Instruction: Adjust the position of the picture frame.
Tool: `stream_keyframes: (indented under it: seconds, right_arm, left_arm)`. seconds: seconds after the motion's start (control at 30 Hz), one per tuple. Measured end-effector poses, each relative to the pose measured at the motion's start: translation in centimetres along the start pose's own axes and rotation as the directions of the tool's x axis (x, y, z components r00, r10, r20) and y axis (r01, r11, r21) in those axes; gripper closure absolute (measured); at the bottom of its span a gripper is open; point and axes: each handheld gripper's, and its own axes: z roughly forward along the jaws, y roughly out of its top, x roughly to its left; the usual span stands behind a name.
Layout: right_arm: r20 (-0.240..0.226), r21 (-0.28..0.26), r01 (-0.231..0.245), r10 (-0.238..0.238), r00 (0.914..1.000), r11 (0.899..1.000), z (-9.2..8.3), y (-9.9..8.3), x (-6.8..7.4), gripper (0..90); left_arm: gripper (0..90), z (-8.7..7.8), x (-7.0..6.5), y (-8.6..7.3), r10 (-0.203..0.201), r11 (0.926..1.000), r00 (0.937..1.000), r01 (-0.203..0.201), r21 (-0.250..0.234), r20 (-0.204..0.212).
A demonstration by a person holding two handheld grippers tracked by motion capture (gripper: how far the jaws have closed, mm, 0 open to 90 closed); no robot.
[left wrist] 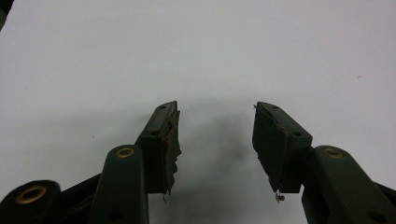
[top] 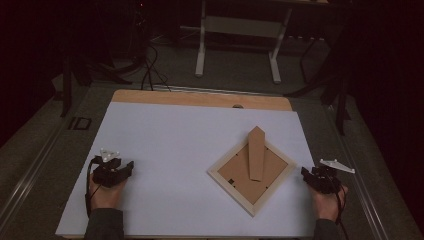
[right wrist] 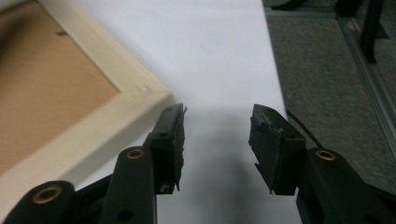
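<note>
A pale wooden picture frame (top: pixel 251 168) lies face down on the white table (top: pixel 170 150), turned like a diamond, with its brown backing and cardboard stand (top: pixel 256 152) up. My right gripper (top: pixel 306 174) rests open just off the frame's right corner (right wrist: pixel 156 93), nothing between its jaws; in the right gripper view that gripper (right wrist: pixel 217 121) has its left jaw close beside the frame's edge. My left gripper (top: pixel 129 166) sits open at the table's left, far from the frame, and in the left gripper view that gripper (left wrist: pixel 215 119) has bare white surface between its jaws.
The table's right edge (right wrist: pixel 275 84) runs close by my right gripper, with grey floor (right wrist: pixel 336 84) beyond. A wooden strip (top: pixel 200 97) borders the table's far side. A white desk stand (top: pixel 240 40) and cables (top: pixel 150 70) sit on the floor behind.
</note>
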Motion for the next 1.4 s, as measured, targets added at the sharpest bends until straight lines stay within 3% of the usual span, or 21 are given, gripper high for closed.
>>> stream_keyframes:
  seconds: [0.13,0.27,0.43,0.57,0.6,0.7,1.03,1.3,1.33,1.4]
  right_arm:
    - [-0.021,-0.006,0.017,-0.017,0.9996,1.000,-0.1,0.2,0.6,55.8]
    - [-0.058,0.009,0.030,-0.030,0.9979,0.999,0.0,0.2,1.0,62.2]
    - [-0.083,0.017,0.036,-0.034,0.9959,0.999,0.0,0.1,1.4,69.2]
    - [-0.086,0.008,0.038,-0.037,0.9956,0.999,-0.2,0.2,1.5,79.1]
    - [-0.082,0.004,0.044,-0.044,0.9956,0.999,-0.2,0.2,1.6,85.1]
    - [-0.077,0.001,0.054,-0.053,0.9956,0.999,-0.2,0.2,1.8,89.6]
    - [-0.065,0.031,0.047,-0.045,0.9968,0.998,0.4,0.1,2.1,90.0]
    - [-0.068,0.047,0.042,-0.039,0.9969,0.998,0.9,-0.1,2.0,89.9]
    - [-0.064,0.047,0.042,-0.039,0.9972,0.998,1.0,0.0,2.1,89.9]
    - [-0.063,0.049,0.043,-0.039,0.9972,0.998,1.1,0.0,2.1,90.0]
  left_arm:
    - [51.5,-0.2,-0.2,0.2,0.030,0.9994,0.9996,-0.030,-0.020,0.000]
    - [51.6,-0.5,-0.3,0.2,0.027,0.9990,0.9995,-0.027,-0.037,0.018]
    - [50.7,-0.7,-0.2,0.3,-0.015,0.9980,0.9984,0.018,-0.060,0.054]
    - [54.5,-0.9,0.0,0.3,-0.026,0.9973,0.9977,0.030,-0.067,0.063]
    - [54.8,-0.9,0.0,0.4,-0.027,0.9972,0.9980,0.031,-0.068,0.058]
    - [55.7,-1.0,0.2,0.4,-0.035,0.9970,0.9975,0.039,-0.067,0.061]
    - [57.8,-1.3,0.7,0.3,-0.044,0.9969,0.9982,0.047,-0.063,0.041]
    - [70.6,-1.3,0.5,0.3,-0.011,0.9985,0.9986,0.013,-0.052,0.051]
    - [81.1,-1.4,0.5,0.3,0.000,0.9986,0.9987,0.003,-0.052,0.051]
    - [86.0,-1.4,0.3,0.4,0.021,0.9986,0.9989,-0.019,-0.050,0.042]
